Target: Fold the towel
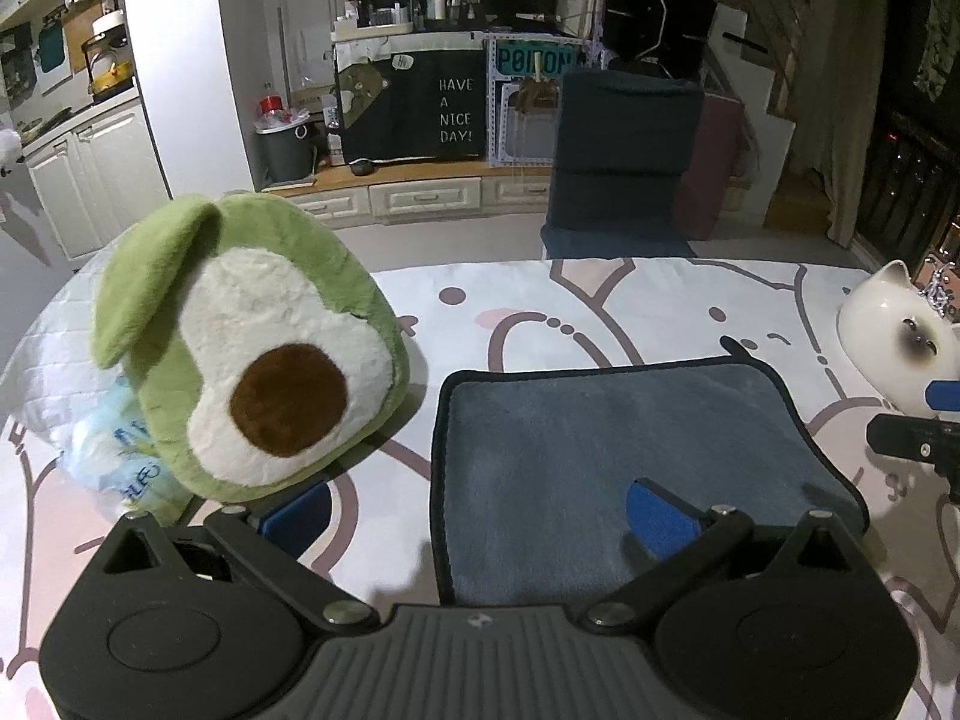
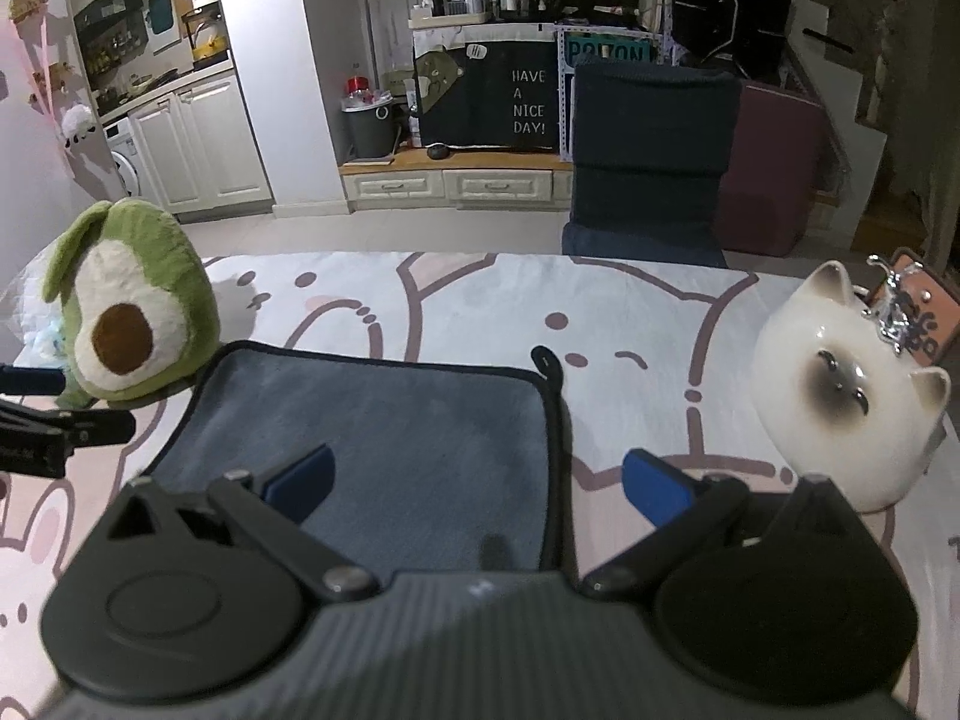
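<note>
A grey-blue towel (image 1: 624,456) with a dark hem lies flat on the printed table cover; it also shows in the right wrist view (image 2: 396,438), with a hanging loop (image 2: 549,363) at its far right corner. My left gripper (image 1: 480,519) is open and empty, straddling the towel's near left edge from above. My right gripper (image 2: 480,489) is open and empty, straddling the towel's near right edge. Part of the right gripper (image 1: 918,438) shows at the right of the left wrist view, and part of the left gripper (image 2: 54,420) at the left of the right wrist view.
A green avocado plush (image 1: 252,342) sits just left of the towel, also seen in the right wrist view (image 2: 132,312), leaning on a white quilted cushion (image 1: 54,372). A white ceramic cat (image 2: 846,384) stands right of the towel. A dark chair (image 1: 624,162) stands beyond the table's far edge.
</note>
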### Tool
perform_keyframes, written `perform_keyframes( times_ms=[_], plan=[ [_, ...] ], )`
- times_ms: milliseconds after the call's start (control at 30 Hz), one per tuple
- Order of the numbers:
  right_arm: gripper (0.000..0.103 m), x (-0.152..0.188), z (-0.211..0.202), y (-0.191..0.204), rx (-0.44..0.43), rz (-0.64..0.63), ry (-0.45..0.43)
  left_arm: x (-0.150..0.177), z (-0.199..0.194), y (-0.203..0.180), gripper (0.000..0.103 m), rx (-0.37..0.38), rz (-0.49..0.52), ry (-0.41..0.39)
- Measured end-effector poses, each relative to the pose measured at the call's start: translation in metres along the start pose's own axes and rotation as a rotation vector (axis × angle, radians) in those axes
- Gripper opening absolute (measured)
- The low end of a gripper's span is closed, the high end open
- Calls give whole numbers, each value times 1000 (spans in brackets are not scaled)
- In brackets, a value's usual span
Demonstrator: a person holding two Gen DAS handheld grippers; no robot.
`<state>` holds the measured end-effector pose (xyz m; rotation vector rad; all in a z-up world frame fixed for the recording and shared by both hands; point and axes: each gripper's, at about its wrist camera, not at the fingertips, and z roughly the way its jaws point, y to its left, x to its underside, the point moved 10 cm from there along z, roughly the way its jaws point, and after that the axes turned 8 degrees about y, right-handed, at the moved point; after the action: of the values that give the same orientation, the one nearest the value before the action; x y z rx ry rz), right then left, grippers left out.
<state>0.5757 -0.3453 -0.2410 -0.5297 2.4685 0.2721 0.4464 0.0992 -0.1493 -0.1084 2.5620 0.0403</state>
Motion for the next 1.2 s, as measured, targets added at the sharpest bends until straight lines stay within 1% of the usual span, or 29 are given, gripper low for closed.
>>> perform_keyframes(
  times_ms=[600,1000,1200],
  plan=[
    [103,25,-65,15,5,-8,-50,26,-64,-2,103,-7,-4,-50],
    [103,41,-98,22,11,-8,-84,41,-107,-5,103,-18,-1,-83],
    [103,50,-116,25,16,-5,-107,52,-128,-10,103,-11,-1,-100]
  ],
)
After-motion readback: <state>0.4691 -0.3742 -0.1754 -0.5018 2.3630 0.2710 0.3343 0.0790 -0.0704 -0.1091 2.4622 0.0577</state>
